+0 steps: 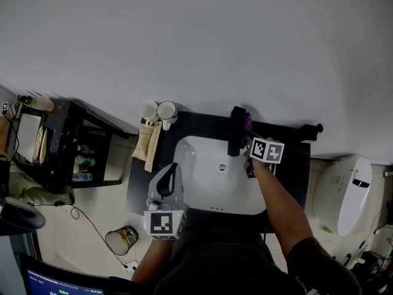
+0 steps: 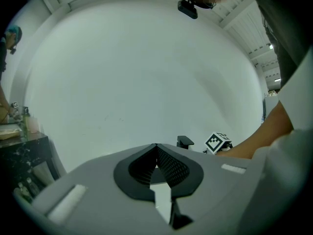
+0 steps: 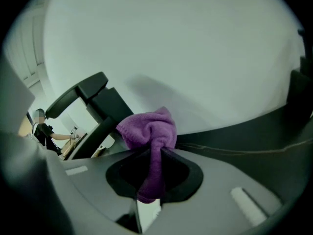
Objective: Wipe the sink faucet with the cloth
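From the head view the right tool (image 1: 248,129) is mostly tucked under its own marker cube (image 1: 266,150), and only a purple scrap of the cloth (image 1: 247,121) peeks out beside the faucet (image 1: 235,131). The right gripper view settles it: the jaws are clamped on the cloth (image 3: 149,129), a bunched purple wad bulging past the tips with a tail hanging down between them. Behind it the faucet (image 3: 90,106) shows as a black slanted bar, its lower end cut off by the tool body. Overhead, the faucet's long axis runs from the wall straight out toward the person, spout end over the white sink (image 1: 202,189). The cloth sits at the faucet's wall end, on its right side, seemingly touching it. The left tool (image 1: 173,168) hovers at the sink's left rim above the dark worktop (image 1: 138,189), well apart from the faucet. Its jaws are pressed together with nothing between them. In its own view only the faucet's top (image 2: 185,142) clears the tool body.
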Demonstrator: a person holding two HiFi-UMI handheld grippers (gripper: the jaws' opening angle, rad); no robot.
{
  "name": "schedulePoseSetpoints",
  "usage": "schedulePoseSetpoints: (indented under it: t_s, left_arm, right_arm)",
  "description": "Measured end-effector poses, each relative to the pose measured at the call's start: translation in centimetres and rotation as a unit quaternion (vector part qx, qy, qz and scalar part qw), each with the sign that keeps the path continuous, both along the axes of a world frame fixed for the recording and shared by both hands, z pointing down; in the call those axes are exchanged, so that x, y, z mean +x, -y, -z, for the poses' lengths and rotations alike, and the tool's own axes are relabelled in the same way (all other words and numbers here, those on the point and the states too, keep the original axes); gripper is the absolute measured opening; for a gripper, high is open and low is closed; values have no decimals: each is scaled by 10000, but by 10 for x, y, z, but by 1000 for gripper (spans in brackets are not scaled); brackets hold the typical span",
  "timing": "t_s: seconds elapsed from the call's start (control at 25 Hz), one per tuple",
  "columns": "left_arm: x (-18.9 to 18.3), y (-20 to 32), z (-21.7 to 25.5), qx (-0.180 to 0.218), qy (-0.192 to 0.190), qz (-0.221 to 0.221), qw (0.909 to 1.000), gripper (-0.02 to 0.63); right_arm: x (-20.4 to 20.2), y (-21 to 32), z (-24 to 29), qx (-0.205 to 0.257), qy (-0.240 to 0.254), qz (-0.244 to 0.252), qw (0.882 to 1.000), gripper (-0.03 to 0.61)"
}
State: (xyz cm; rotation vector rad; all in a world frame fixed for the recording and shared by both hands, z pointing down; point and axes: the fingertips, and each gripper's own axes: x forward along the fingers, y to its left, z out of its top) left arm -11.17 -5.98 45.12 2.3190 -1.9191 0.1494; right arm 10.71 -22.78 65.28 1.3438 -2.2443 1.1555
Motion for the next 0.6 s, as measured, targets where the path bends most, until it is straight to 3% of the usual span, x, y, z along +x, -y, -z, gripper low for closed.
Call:
schedulePoseSetpoints:
  t_s: [0.16, 0.32, 0.48, 0.6]
  left_arm:
    - [3, 2, 7, -28, -68, -65, 10000, 18]
    - [9, 1, 4, 135, -71, -259, 9995, 18]
    - [9, 0, 16, 110, -133, -368, 9992, 18]
    - [4, -3, 18, 171, -156, -421, 9988, 18]
  right_arm:
    - [15, -11, 39, 308, 204, -474, 9982, 57]
    - [31, -24, 98, 900, 542, -835, 9910, 57]
    - [29, -43, 159, 1409, 963, -960, 9806, 57]
    - [6, -59, 200, 1576, 1495, -886, 9721, 57]
